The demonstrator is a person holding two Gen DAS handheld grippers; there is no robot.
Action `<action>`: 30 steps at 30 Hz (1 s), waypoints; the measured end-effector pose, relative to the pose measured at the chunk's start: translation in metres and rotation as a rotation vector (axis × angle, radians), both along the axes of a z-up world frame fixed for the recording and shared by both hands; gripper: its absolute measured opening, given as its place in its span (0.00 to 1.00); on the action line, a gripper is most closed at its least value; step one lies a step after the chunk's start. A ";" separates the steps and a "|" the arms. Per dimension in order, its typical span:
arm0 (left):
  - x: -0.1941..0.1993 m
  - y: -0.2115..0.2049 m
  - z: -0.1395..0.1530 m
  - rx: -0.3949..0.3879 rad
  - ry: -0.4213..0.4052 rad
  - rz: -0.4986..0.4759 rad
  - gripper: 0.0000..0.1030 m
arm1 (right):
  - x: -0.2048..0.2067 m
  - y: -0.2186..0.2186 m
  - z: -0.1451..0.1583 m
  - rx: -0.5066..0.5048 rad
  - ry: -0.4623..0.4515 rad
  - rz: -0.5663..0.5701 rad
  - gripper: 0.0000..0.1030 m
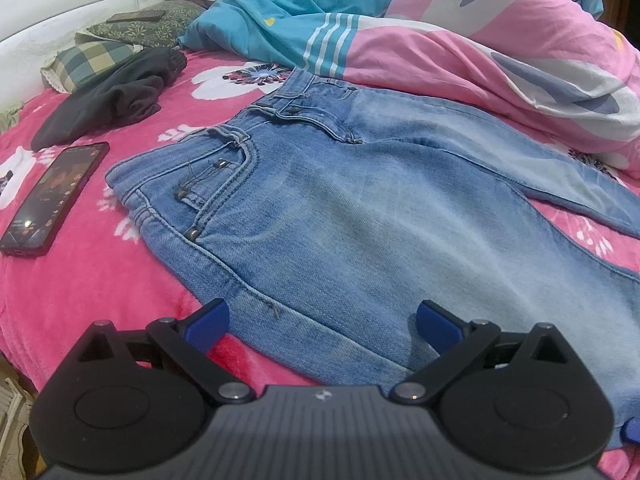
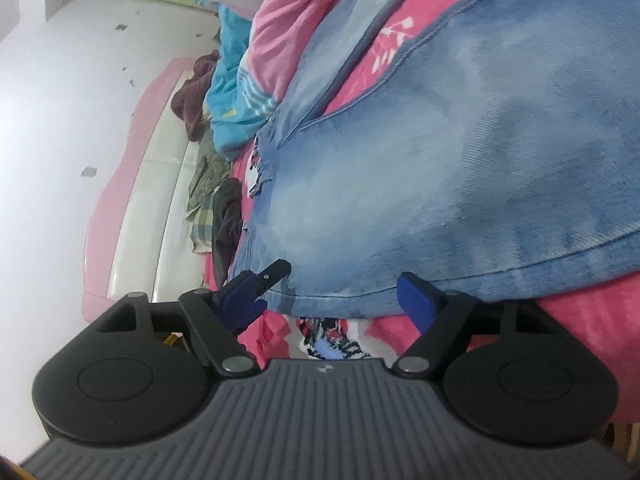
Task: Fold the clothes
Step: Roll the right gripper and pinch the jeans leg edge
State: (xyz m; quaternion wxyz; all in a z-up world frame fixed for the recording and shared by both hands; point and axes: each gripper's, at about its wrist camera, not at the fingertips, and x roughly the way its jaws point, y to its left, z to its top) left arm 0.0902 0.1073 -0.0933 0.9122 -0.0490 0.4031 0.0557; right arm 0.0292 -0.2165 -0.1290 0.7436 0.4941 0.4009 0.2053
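Observation:
Light blue jeans [image 1: 360,208] lie flat on a pink floral blanket [image 1: 100,288], waistband toward the far left and legs running off to the right. My left gripper [image 1: 322,324] is open low over the near side seam, its blue fingers [image 1: 208,320] straddling the denim edge. In the right wrist view the scene is turned sideways, and the jeans [image 2: 460,160] fill the right half. My right gripper [image 2: 330,300] is open, with the stitched denim edge lying between its fingers and nothing clamped.
A phone [image 1: 52,196] with its screen lit lies left of the jeans, beside a dark garment [image 1: 112,100]. Pillows [image 1: 92,60] sit by the white headboard [image 2: 160,200], with a second phone [image 1: 136,16] on them. A pink and blue duvet [image 1: 440,40] is bunched behind the jeans.

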 end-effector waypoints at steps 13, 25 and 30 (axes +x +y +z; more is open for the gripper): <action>-0.001 0.000 -0.001 0.003 -0.001 -0.003 0.98 | -0.002 0.003 -0.014 0.034 0.058 -0.050 0.34; -0.021 0.027 0.000 -0.024 -0.094 0.092 0.98 | 0.000 0.004 -0.020 0.050 0.069 -0.089 0.30; -0.026 0.069 0.002 -0.123 -0.140 0.223 0.90 | -0.004 0.001 -0.024 0.063 0.060 -0.100 0.30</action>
